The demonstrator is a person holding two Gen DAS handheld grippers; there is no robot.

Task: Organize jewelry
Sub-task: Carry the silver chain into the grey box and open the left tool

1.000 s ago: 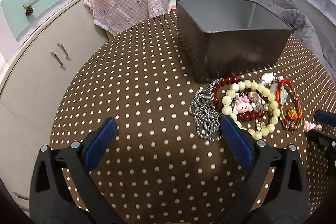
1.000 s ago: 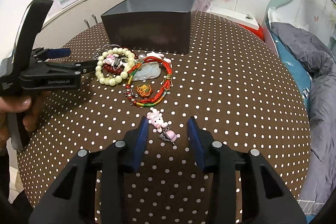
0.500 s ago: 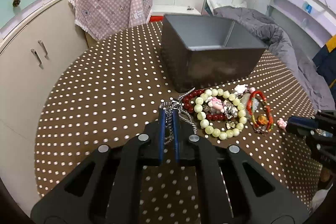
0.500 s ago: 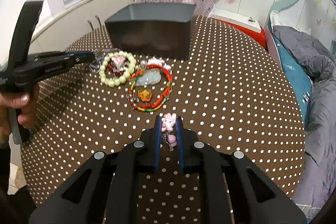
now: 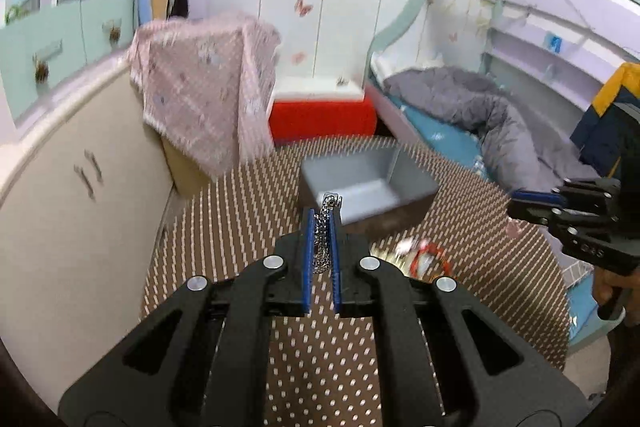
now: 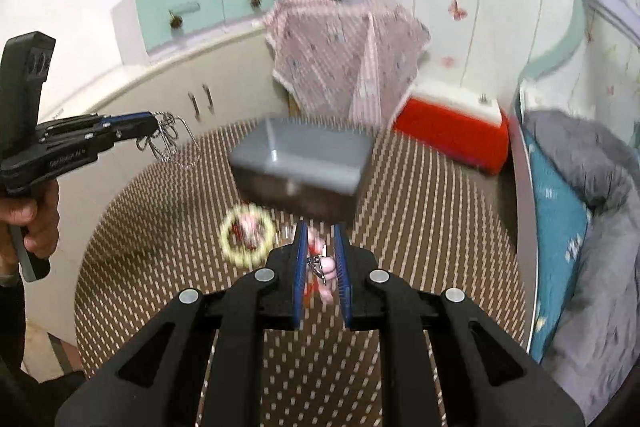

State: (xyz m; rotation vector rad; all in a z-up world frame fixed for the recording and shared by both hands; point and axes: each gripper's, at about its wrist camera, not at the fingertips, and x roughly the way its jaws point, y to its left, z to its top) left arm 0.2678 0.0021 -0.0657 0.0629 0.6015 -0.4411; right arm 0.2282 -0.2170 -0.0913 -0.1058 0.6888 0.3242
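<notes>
My left gripper [image 5: 321, 217] is shut on a silver chain [image 5: 323, 239] and holds it high above the table; from the right wrist view the left gripper [image 6: 150, 125] shows at the left with the chain [image 6: 170, 143] dangling. My right gripper [image 6: 320, 233] is shut on a pink charm [image 6: 326, 267], lifted above the table; it also shows in the left wrist view [image 5: 520, 205]. The open grey box [image 5: 368, 187] [image 6: 304, 159] stands ahead on the table. A pale green bead bracelet [image 6: 246, 237] and a red cord bracelet [image 5: 430, 257] lie on the table, blurred.
The round table has a brown white-dotted cloth [image 5: 248, 219] [image 6: 420, 227]. A chair draped in pink cloth [image 5: 208, 95] stands behind it, a cream cabinet [image 5: 60, 187] to the left, a red and white box [image 6: 452, 123] and a bed with grey bedding [image 5: 480, 115] to the right.
Both grippers have closed on their items and lifted them well off the table: the left with the chain, the right with the pink charm. The views are blurred with motion.
</notes>
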